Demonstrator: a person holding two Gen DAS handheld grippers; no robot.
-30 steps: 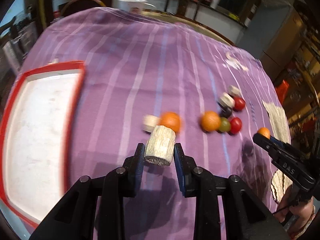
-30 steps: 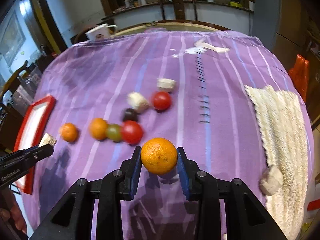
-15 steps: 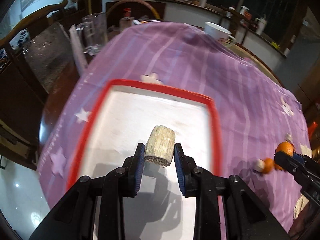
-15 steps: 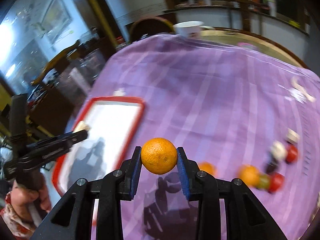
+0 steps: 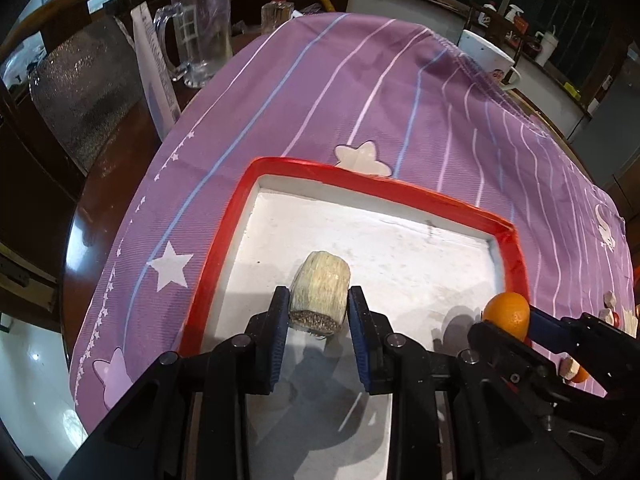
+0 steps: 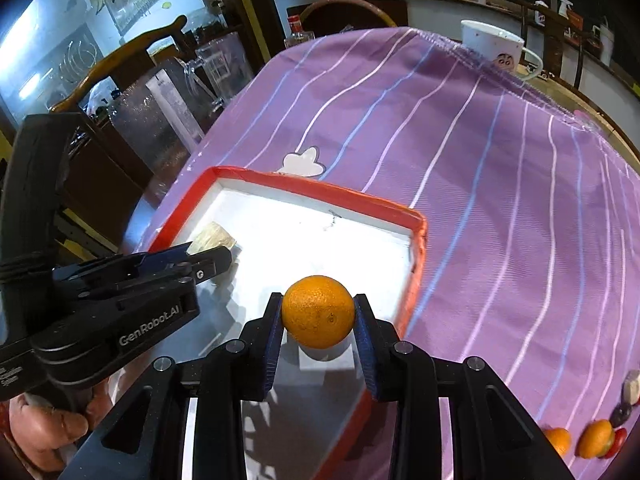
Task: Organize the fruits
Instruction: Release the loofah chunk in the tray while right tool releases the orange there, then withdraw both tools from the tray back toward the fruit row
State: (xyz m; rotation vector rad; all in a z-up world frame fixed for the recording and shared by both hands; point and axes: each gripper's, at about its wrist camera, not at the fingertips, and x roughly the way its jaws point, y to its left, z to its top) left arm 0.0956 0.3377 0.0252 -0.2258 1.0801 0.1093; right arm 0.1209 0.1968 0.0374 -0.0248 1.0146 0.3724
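My left gripper (image 5: 318, 312) is shut on a pale, fibrous stub of fruit (image 5: 320, 294) and holds it over the white floor of the red-rimmed tray (image 5: 400, 192). My right gripper (image 6: 318, 320) is shut on an orange (image 6: 318, 312) and holds it over the same tray (image 6: 320, 188), to the right of the left gripper (image 6: 208, 256). The right gripper and its orange (image 5: 506, 314) also show at the right of the left wrist view. Several loose fruits (image 6: 596, 436) lie on the purple cloth at far right.
A white mug (image 6: 492, 46) stands at the far edge of the striped purple cloth (image 6: 480, 160). A glass jug (image 5: 200, 36), a bottle (image 5: 278, 4) and a chair back (image 5: 80, 80) stand beyond the table's left edge.
Both grippers have moved left from the fruit cluster to above the tray, each still holding its fruit. The right gripper now sits close beside the left.
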